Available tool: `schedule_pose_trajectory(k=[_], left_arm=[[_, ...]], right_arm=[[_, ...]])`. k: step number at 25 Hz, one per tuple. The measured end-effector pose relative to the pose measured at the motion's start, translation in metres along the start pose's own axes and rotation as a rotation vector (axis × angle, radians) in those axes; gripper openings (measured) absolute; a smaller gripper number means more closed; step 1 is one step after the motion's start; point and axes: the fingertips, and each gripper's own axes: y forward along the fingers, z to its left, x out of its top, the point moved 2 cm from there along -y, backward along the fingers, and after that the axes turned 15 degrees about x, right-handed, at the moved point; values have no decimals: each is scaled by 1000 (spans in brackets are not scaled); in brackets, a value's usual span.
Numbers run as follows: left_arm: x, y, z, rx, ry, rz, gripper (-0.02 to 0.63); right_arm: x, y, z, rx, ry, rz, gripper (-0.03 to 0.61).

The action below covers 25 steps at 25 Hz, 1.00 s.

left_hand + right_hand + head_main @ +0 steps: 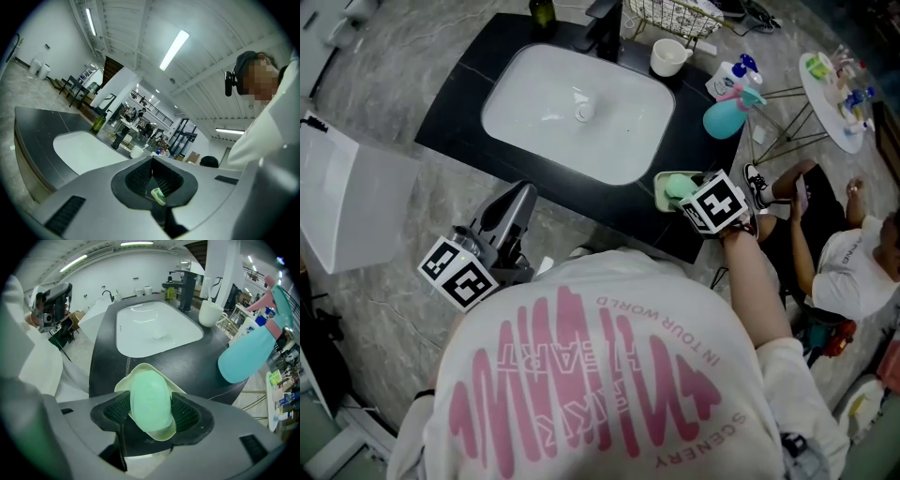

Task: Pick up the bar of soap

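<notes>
Right claw (151, 412) of mine points steeply down and stands wide open over the bar of soap (149, 399), one ribbed pad just beside each long side. The pale green soap lies in its cream dish (140, 369), low in the middle of the right gripper view, on the near edge of the dark surface (206, 357). Above it sits the white sink (154, 326). A teal spray bottle (246, 355) is at the right, a white mug (209, 312) at the upper right. My left claw (152, 180) is closed and empty, held about level, well apart from the soap.
</notes>
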Motion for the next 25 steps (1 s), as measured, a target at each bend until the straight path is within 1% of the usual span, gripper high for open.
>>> schedule_pose_trajectory(k=[3,6,9,12,15,18,21,23,25], left_arm=[[1,6,-2,-25,6,10,11],[2,12,-5,-48,13,18,11],[2,19,-10,-75,21,28,11],[3,24,-16,-106,32,39,11],[2,29,-24,-134,42,54,11],[-1,37,-33,-170,53,72,11],[-2,44,-43,-214,66,93,11],[-5,47,-50,-242,73,110,11],[-8,50,-54,-265,78,130,11]], right_arm=[[-1,-5,3,34,53,-73,282],[2,-17,7,66,112,-181,282],[5,-35,8,101,191,-322,282],[7,-56,13,153,272,-482,282],[11,-78,20,209,333,-632,282],[16,-103,28,272,393,-811,282],[23,-133,36,367,440,-1051,282],[23,-151,41,426,472,-1191,282],[19,-166,44,447,482,-1297,282]])
